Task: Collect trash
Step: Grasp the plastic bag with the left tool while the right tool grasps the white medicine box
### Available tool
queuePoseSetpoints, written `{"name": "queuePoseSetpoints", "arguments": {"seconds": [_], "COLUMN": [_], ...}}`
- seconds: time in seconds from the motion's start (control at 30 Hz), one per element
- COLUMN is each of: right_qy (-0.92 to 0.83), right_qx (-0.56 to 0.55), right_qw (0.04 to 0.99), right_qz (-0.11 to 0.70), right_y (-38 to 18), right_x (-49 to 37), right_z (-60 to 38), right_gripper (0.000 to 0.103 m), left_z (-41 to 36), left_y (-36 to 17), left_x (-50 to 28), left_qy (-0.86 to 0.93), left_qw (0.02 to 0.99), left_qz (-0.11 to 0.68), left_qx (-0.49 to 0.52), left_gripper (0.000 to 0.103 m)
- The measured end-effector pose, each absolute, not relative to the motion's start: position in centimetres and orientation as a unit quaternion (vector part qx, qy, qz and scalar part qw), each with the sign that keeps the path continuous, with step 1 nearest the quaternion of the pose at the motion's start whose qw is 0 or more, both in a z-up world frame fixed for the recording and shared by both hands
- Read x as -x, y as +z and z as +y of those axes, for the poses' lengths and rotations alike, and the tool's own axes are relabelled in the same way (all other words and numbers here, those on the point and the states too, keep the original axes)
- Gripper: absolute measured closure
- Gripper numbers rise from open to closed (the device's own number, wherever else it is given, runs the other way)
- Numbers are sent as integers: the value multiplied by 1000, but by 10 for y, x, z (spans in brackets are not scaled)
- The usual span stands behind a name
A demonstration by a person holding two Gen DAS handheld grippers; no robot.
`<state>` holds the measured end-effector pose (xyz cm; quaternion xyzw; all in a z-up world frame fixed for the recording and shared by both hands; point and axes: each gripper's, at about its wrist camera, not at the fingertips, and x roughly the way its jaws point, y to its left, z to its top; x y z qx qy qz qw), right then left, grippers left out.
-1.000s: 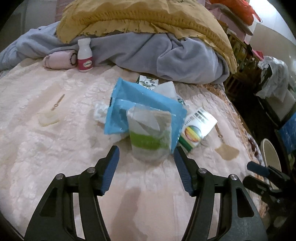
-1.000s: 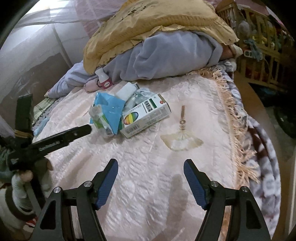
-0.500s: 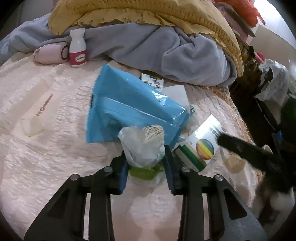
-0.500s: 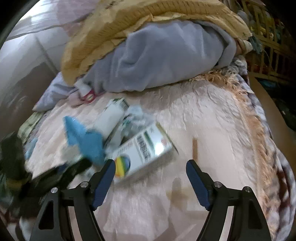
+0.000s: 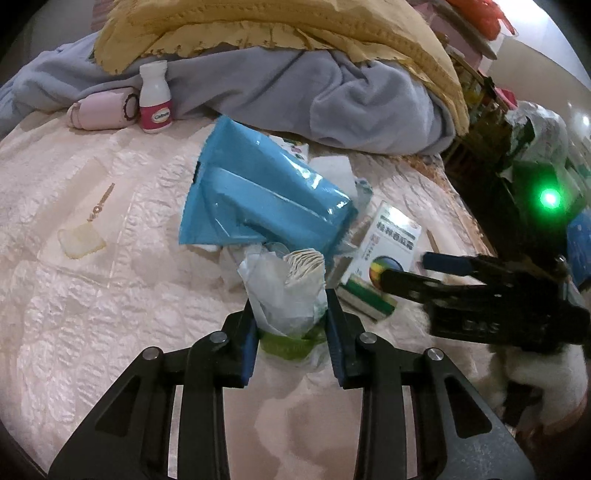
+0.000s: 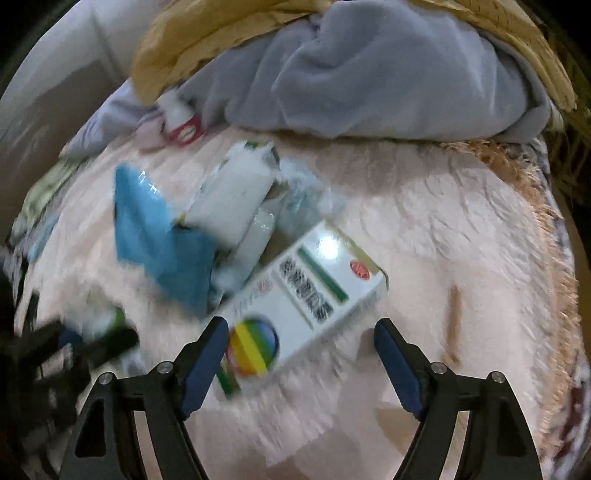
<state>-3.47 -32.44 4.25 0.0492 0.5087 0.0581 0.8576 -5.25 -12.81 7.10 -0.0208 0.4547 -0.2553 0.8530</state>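
A trash pile lies on the pink bedspread (image 5: 92, 295). My left gripper (image 5: 290, 321) is shut on a clear plastic bag with a green band (image 5: 284, 291) holding round cotton pads. Behind it lie a blue plastic packet (image 5: 258, 195) and a white medicine box with a rainbow disc (image 5: 384, 254). My right gripper (image 6: 301, 354) is open, its fingers on either side of the near end of the medicine box (image 6: 306, 295). The blue packet (image 6: 162, 251) and a white carton (image 6: 232, 195) lie beyond. The right gripper also shows in the left wrist view (image 5: 436, 273).
A grey blanket (image 5: 332, 96) and a yellow quilt (image 5: 277, 22) are heaped at the back. A white pill bottle with a pink label (image 5: 155, 99) and a pink roll (image 5: 99, 114) stand near them. The fringed bed edge (image 6: 554, 258) is at the right.
My left gripper closed on the clear bag of cotton pads and holds it. My right gripper moved forward and now straddles the medicine box, still open.
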Motion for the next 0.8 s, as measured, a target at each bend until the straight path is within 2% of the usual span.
{"name": "queuePoseSetpoints", "arguments": {"seconds": [0.13,0.23,0.4,0.6,0.67,0.73,0.8], "right_qy": [26,41,23,-10,-5,4,13], "right_qx": [-47,-98,-95,-49,-36,-28,-28], "right_qw": [861,871,879,856,861,859,853], "right_qz": [505,479,467,514,507,511,521], "right_y": [53,62,66,36,40,48,54], "right_x": [56,60,37,5,17,33,52], "right_z": [-350,-358,-332,-297,-300,-310,-328], "right_gripper": [26,26,26,24,27,39,39], "left_z": [-127,-121,-112,-113,-113,-115,-119], "left_y": [70,72,75,71,72,73,73], "left_x": [58,61,65,70,72,74,74], "left_qy": [-256,-253,-247,-248,-253,-260,-267], "left_qw": [851,853,855,853,853,851,848], "left_qz": [458,456,455,459,457,455,457], "left_qx": [21,23,23,15,16,18,23], "left_gripper": [73,73,73,73,73,73,73]}}
